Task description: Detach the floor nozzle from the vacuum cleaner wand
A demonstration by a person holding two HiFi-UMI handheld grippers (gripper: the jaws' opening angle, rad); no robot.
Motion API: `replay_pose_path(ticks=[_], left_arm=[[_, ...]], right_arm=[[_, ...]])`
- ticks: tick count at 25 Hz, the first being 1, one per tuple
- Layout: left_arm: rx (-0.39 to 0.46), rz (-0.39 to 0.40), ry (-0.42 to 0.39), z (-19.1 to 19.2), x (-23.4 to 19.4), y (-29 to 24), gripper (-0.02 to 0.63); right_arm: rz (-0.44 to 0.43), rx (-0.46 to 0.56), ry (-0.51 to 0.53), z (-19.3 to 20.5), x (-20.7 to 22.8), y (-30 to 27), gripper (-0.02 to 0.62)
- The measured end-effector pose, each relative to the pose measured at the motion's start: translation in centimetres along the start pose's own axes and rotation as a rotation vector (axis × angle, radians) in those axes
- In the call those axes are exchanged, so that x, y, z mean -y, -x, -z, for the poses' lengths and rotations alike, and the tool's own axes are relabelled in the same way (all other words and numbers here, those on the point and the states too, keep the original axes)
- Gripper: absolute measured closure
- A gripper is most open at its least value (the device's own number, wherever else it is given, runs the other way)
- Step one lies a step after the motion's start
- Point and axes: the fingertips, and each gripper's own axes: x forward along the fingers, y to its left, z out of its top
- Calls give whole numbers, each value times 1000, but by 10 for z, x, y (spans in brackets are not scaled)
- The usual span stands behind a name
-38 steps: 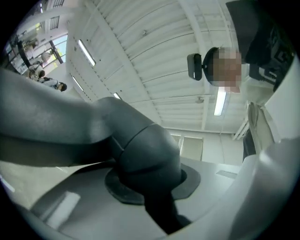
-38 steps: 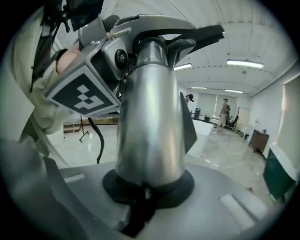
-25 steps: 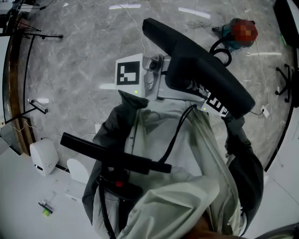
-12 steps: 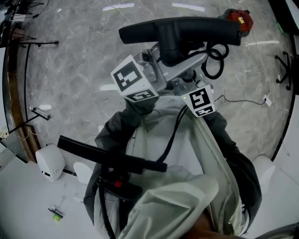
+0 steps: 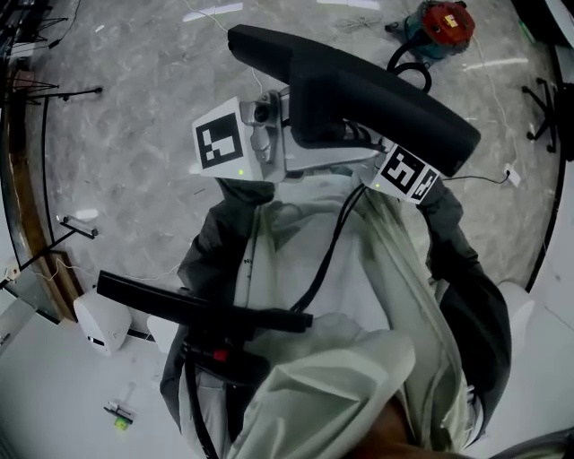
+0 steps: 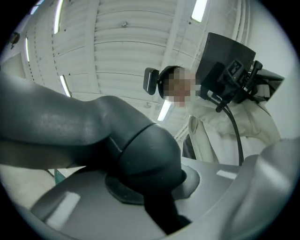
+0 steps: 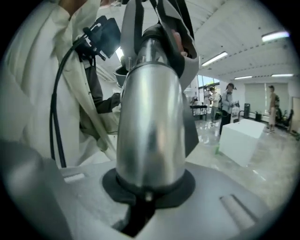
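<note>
I hold the black floor nozzle (image 5: 359, 90) up in front of the chest, slanting from upper left to lower right in the head view. My left gripper (image 5: 273, 143), with its marker cube at the left, is shut on the nozzle's dark grey neck (image 6: 136, 154), which fills the left gripper view between the jaws (image 6: 150, 192). My right gripper (image 5: 377, 161) is shut on the silver wand tube (image 7: 150, 126), which stands upright out of its jaws (image 7: 147, 192). In the head view the nozzle hides both grippers' fingertips.
A red and teal vacuum canister (image 5: 441, 20) with a black hose (image 5: 408, 73) sits on the marble floor ahead. A white device (image 5: 100, 321) and stand legs (image 5: 72, 224) are at the left, a chair base (image 5: 545, 108) at the right. A white box (image 7: 240, 139) stands nearby.
The nozzle swung level across the view, then back to slanting down to the right. Both grippers kept their hold and stayed close to the chest.
</note>
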Motion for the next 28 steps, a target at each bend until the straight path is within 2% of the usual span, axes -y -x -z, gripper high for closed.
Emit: replay_pose_path(ticks=[2,3,6,8,10,11,13,17,19,21,23,26,28], left_arm=[[32,-50,15,3,-10,0,528],[49,-104,21,3,-19,0,528],[68,-255,23,3,-44,6,529],[74,-284,31,0,-50,14,529],[95,-265,37,-8,-50,24,529],[109,-257,36,-14,-50,30,529],[141,-280,30,-28,-54,46,525],[235,-428,18,-50,-73,83,520],[282,-506,10,-55,-80,100,522],[302,-563,-2,-55,-83,108,523],[297,-590,-14,-55,-84,109,528],[266,-615,-26,-57,-86,107,534],[242,-598,-19,-53,-84,100,535]], right_arm=[[-32,-21,-28,6,1,3,546],[-5,-25,-46,8,6,4,546],[187,-21,-86,11,29,1,548],[319,-23,-94,9,41,-3,549],[377,-48,-89,5,46,-10,549],[373,-67,-85,1,46,-14,549],[303,-117,-77,-6,45,-23,549],[66,-248,-78,-17,41,-36,549],[22,-299,-66,-18,44,-39,549],[21,-322,-48,-16,48,-41,549],[56,-314,-32,-17,53,-41,549],[185,-265,-13,-23,64,-44,548],[247,-237,-11,-21,65,-43,549]])
